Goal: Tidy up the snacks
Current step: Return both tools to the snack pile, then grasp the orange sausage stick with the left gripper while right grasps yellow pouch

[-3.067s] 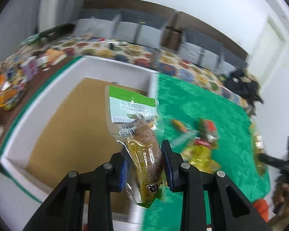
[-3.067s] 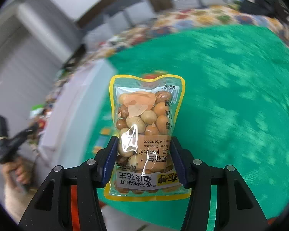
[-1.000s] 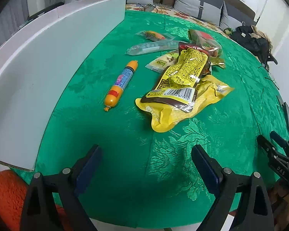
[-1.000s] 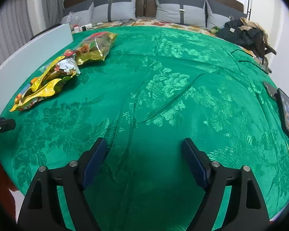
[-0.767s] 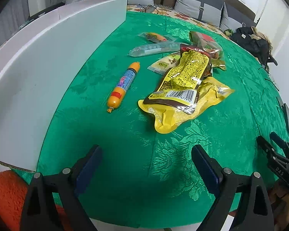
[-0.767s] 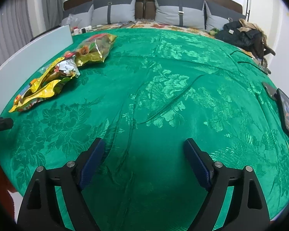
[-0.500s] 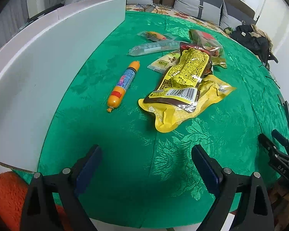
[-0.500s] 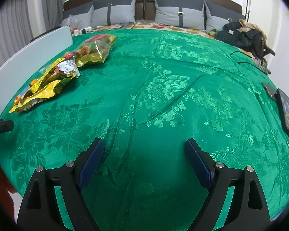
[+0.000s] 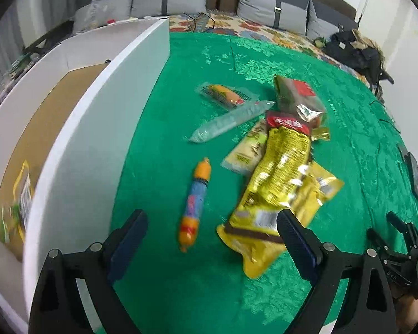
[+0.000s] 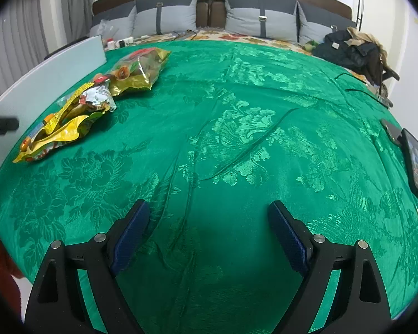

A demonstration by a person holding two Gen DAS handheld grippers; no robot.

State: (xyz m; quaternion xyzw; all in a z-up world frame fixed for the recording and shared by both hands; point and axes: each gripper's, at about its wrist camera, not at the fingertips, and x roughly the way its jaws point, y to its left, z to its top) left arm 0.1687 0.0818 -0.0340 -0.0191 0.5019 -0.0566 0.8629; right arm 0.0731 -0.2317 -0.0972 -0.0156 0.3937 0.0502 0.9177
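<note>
Snacks lie on a green cloth (image 9: 181,78). An orange and blue sausage stick (image 9: 195,203) lies just ahead of my left gripper (image 9: 210,220), which is open and holds nothing. To its right lie a yellow bag (image 9: 278,183), a pale packet (image 9: 248,150), a clear long packet (image 9: 228,119), a small sausage packet (image 9: 225,96) and a gold bag with a red label (image 9: 298,97). My right gripper (image 10: 206,214) is open over bare cloth; the yellow bag (image 10: 64,122) and gold bag (image 10: 139,69) lie far to its left.
A white box (image 9: 97,128) with a cardboard floor stands on the left, with snack packs (image 9: 22,192) inside. A phone (image 10: 416,161) lies at the cloth's right edge. Grey pillows (image 10: 262,19) and a black bag (image 10: 354,47) sit behind.
My left gripper has risen and shifted, so the box's inside now shows and the sausage stick sits nearer its fingers. The right gripper's jaws have widened a little; it has not moved.
</note>
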